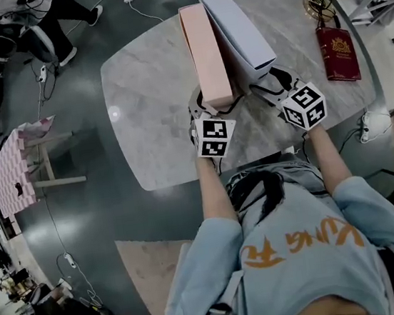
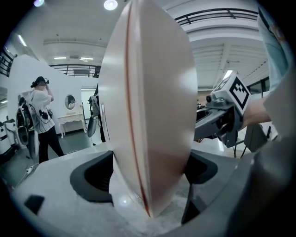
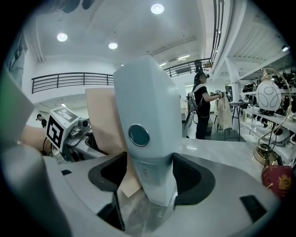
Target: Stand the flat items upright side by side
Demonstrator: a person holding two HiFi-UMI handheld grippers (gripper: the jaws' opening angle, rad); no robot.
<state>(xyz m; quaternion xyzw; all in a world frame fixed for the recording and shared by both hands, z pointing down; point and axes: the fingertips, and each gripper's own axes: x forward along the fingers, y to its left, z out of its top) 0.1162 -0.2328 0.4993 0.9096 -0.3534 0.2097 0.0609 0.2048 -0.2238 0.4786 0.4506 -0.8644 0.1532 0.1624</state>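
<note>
the pink box (image 1: 206, 51) stands upright on the pale marble surface (image 1: 147, 109), with the pale blue box (image 1: 238, 29) upright just beside it on its right. the two near ends are close together, and whether they touch cannot be told.

the left claw (image 1: 215, 106) sits at the near end of the pink box (image 2: 148, 115). its jaws stand apart on either side of the box, which fills the gap between them, and no firm press shows. the box's bottom corner rests on the surface.

the right claw (image 1: 268, 82) is clamped on the near end of the pale blue box (image 3: 145, 120), with both pads against its sides.

a dark red book (image 1: 338, 52) lies flat near the right edge of the surface, well apart from the boxes.
</note>
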